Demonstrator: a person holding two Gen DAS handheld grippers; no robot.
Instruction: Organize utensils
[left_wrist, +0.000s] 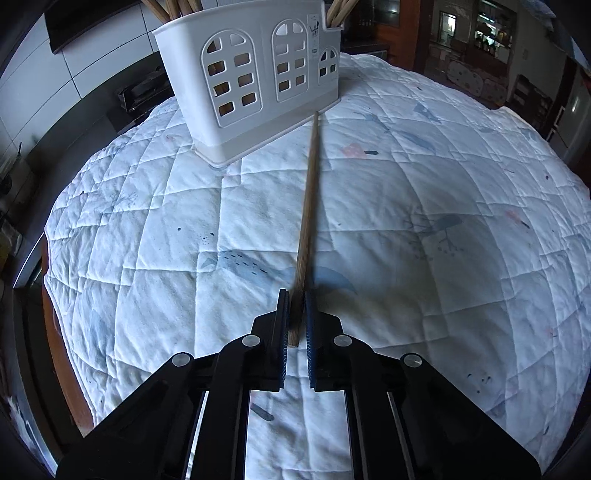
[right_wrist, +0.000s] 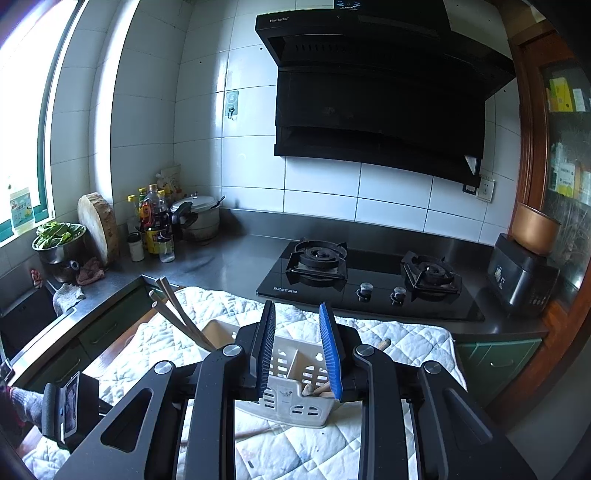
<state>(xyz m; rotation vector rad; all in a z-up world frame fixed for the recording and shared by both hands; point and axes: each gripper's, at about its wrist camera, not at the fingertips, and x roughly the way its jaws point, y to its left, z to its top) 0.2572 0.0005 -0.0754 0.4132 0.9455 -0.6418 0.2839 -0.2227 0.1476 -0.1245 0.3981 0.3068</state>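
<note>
My left gripper (left_wrist: 295, 295) is shut on the thick end of a wooden chopstick (left_wrist: 308, 206), whose tip reaches the base of the white utensil holder (left_wrist: 251, 81). The holder stands on the quilted cloth (left_wrist: 406, 229) with several wooden chopsticks (left_wrist: 173, 7) sticking out of its compartments. My right gripper (right_wrist: 297, 310) is open and empty, held above the holder (right_wrist: 295, 384). Chopsticks (right_wrist: 177, 314) lean out of the holder's left end, and wooden handles (right_wrist: 317, 389) lie in its right compartment. The left gripper shows at the lower left of the right wrist view (right_wrist: 70, 406).
A gas hob (right_wrist: 369, 277) sits on the grey counter behind the cloth. Bottles (right_wrist: 155, 225), a pot (right_wrist: 199, 218), a cutting board (right_wrist: 98, 225) and a bowl of greens (right_wrist: 59, 236) stand at the back left. A black appliance (right_wrist: 521, 277) stands at the right.
</note>
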